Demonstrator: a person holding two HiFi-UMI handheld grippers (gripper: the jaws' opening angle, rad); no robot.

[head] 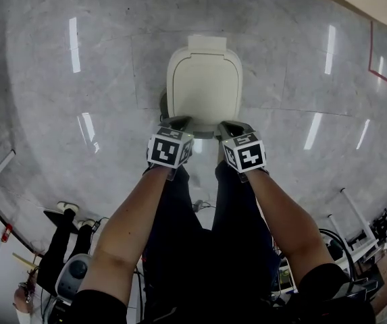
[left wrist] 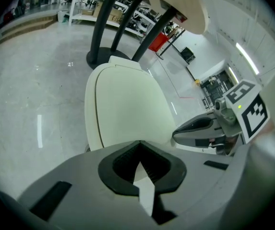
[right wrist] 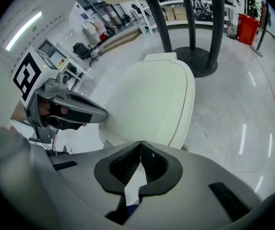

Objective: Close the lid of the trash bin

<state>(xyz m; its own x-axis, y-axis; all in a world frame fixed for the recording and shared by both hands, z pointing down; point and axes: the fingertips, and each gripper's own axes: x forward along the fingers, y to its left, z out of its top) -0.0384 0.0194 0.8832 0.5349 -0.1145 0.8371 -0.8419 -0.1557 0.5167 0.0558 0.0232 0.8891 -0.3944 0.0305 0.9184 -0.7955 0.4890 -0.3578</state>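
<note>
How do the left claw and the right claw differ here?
The left claw is by the near-left corner of the closed lid, the right claw by its near-right corner. The left claw's marker cube and the right claw's cube bear different patterns. Both are shut, holding nothing.

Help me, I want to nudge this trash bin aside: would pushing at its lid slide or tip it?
It likely slides, since the floor looks polished and glossy. The lid looks like rigid plastic lying flat, so it should hardly flex. Tipping risk is unclear, because the views barely show how tall it stands.
</note>
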